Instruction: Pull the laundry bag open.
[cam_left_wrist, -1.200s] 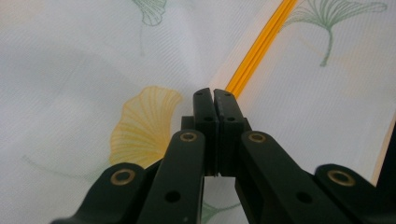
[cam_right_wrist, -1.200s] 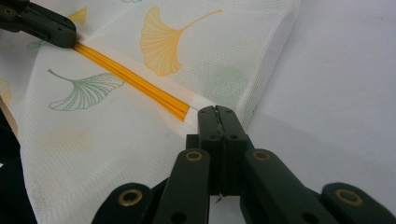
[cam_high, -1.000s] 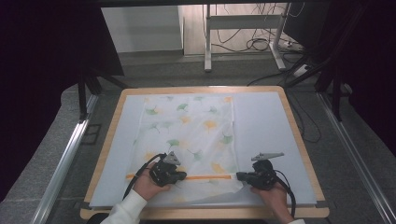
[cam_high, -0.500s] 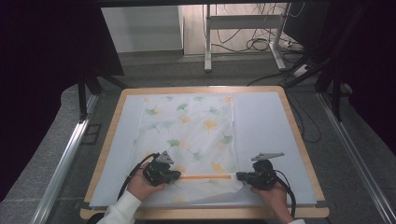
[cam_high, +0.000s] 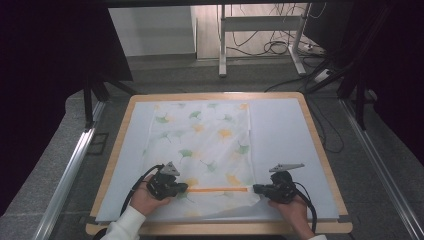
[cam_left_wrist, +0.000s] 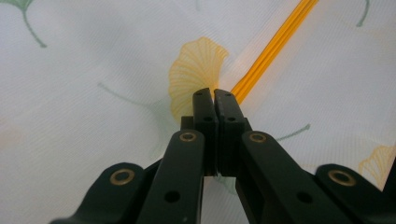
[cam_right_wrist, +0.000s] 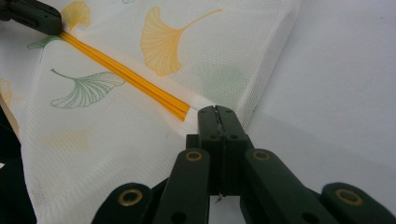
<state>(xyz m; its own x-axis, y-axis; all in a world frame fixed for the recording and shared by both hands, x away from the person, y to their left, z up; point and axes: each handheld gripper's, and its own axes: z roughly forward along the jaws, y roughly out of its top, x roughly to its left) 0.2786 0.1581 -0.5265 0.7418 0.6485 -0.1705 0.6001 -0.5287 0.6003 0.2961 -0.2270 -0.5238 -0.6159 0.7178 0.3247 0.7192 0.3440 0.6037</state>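
A white mesh cloth (cam_high: 200, 140) printed with green and yellow ginkgo leaves lies flat on the table. An orange strip (cam_high: 217, 189) runs across it near the front edge. My left gripper (cam_high: 185, 189) is shut on the cloth at the strip's left end, and the orange strip (cam_left_wrist: 275, 39) runs away from the closed tips (cam_left_wrist: 215, 93). At the strip's right end, by the cloth's corner, my right gripper (cam_high: 256, 189) is shut on the cloth. Its closed tips (cam_right_wrist: 216, 109) pinch the white hem where the orange strip (cam_right_wrist: 121, 70) stops. The left gripper (cam_right_wrist: 32, 16) shows at the strip's far end.
A white sheet (cam_high: 285, 135) covers the wood-rimmed tabletop (cam_high: 312, 120) under the cloth. Bare sheet lies to the right of the cloth and in a narrow band at the left. Metal rails (cam_high: 70, 175) flank the table, and cables lie on the floor beyond.
My left gripper has slid to the left, away from the right one, and more of the orange strip shows between them. The right gripper has kept still.
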